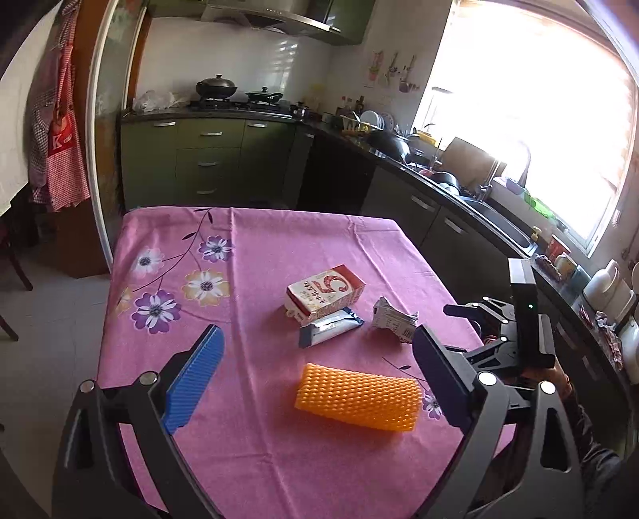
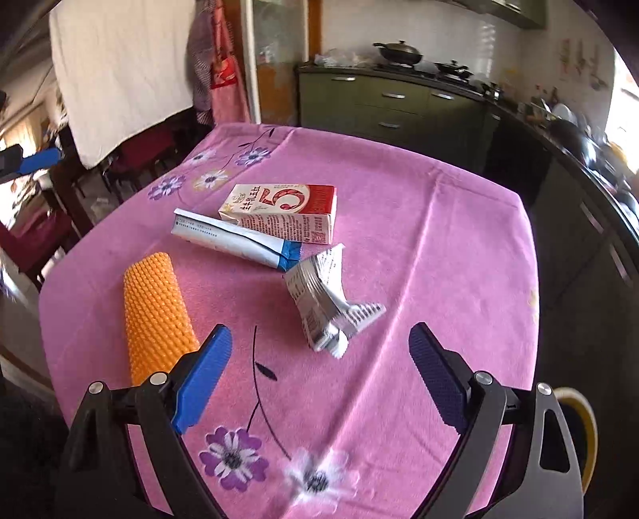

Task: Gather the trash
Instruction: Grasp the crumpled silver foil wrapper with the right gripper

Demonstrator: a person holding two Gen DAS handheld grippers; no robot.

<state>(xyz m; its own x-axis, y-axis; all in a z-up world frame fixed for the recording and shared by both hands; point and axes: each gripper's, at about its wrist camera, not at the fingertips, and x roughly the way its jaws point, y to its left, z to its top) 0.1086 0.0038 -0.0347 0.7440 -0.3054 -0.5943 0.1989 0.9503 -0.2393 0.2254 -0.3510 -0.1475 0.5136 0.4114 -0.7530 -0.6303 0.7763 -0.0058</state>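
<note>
We are in a home kitchen: green cabinets (image 1: pixel 207 159) run beneath a dark counter, a wok (image 1: pixel 216 86) sits on the stove under a range hood (image 1: pixel 279 18), dishes crowd the sink (image 1: pixel 499 215) by a bright window (image 1: pixel 531 115), and an apron (image 1: pixel 64 139) hangs beside the table's pink floral tablecloth (image 1: pixel 247 255).

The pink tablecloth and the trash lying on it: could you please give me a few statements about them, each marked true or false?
1. The red and white carton lies on its side on the pink tablecloth. True.
2. The orange foam net is clamped in the left gripper. False: it lies free on the cloth, and both pads stand clear of it.
3. The blue and white wrapper lies against the carton. True.
4. The crumpled silver carton sits on top of the orange foam net. False: it rests on the cloth, apart from the net.
5. The right gripper holds nothing. True.
</note>
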